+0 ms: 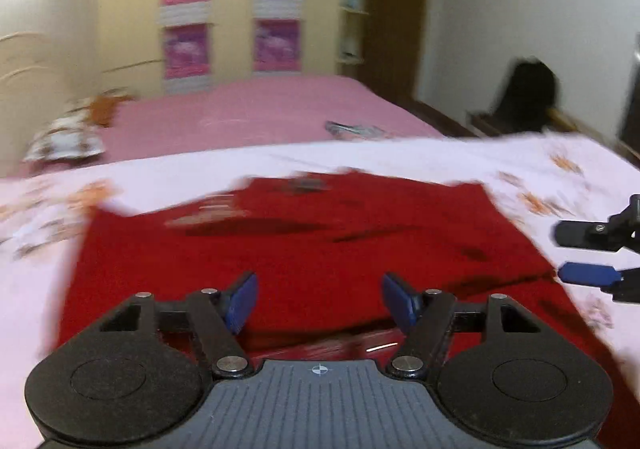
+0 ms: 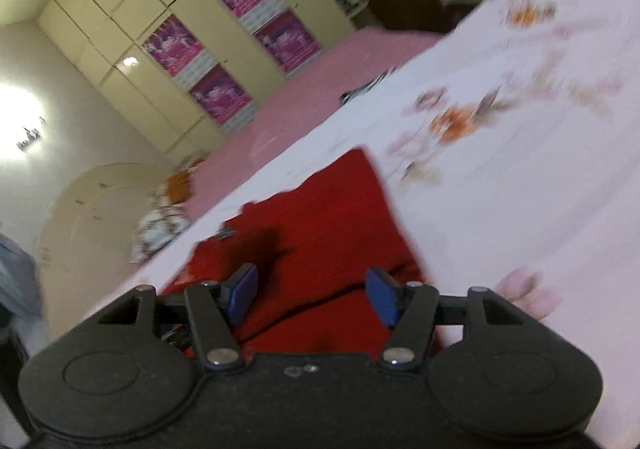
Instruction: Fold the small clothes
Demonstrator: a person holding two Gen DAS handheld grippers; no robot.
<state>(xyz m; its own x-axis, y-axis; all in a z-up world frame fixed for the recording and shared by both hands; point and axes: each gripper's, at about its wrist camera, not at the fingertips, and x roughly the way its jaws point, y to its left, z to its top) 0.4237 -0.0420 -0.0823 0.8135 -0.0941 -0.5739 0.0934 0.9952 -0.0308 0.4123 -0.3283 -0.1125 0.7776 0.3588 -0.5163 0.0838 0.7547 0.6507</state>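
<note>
A red garment [image 1: 320, 233] lies spread flat on a white flowered sheet [image 1: 540, 169]; a fold runs along its near edge. My left gripper [image 1: 320, 299] hovers over the garment's near middle, blue pads [image 1: 240, 301] wide apart, open, with nothing gripped. In the left wrist view my right gripper [image 1: 576, 255] stands just off the garment's right edge, its jaws apart. The right wrist view is tilted: my right gripper [image 2: 311, 295] is open above the red garment [image 2: 332, 209] near its right side, and the cloth below the pads looks loose.
The flowered sheet [image 2: 500, 169] covers the near part of a pink bed [image 1: 248, 117]. A patterned pillow [image 1: 64, 141] lies at far left, a small striped item [image 1: 352, 129] behind the sheet. Wardrobes [image 1: 132, 29] stand at the back, a dark object [image 1: 524, 97] at right.
</note>
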